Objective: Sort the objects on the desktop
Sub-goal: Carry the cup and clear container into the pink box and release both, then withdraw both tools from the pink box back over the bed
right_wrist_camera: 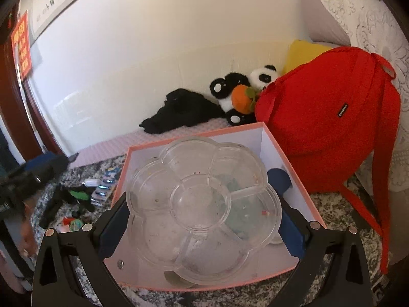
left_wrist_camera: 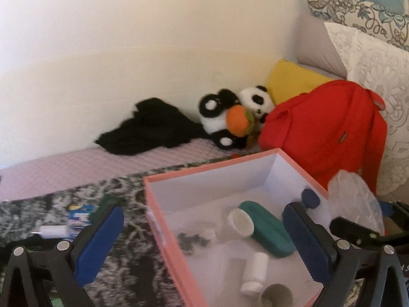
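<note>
A pink box [left_wrist_camera: 163, 232] with a white inside stands on the speckled table; it also shows in the right wrist view [right_wrist_camera: 301, 179]. In it lie a teal case [left_wrist_camera: 268, 227], a white cup [left_wrist_camera: 241, 222], a white bottle [left_wrist_camera: 255, 273], a blue-capped item [left_wrist_camera: 310, 197] and a cardboard tube [left_wrist_camera: 277, 295]. My right gripper [right_wrist_camera: 202, 220] is shut on a clear flower-shaped divided tray [right_wrist_camera: 202, 204] and holds it over the box; the tray's edge shows in the left wrist view [left_wrist_camera: 355, 199]. My left gripper [left_wrist_camera: 202, 240] is open and empty, straddling the box's left wall.
Left of the box lie a blue packet [left_wrist_camera: 80, 215], a white tube [left_wrist_camera: 53, 231], and black and green items [right_wrist_camera: 74, 197]. A red backpack [right_wrist_camera: 332, 117] stands right behind the box. Panda plush toys [right_wrist_camera: 237, 94], black cloth [right_wrist_camera: 179, 112] and pillows sit by the wall.
</note>
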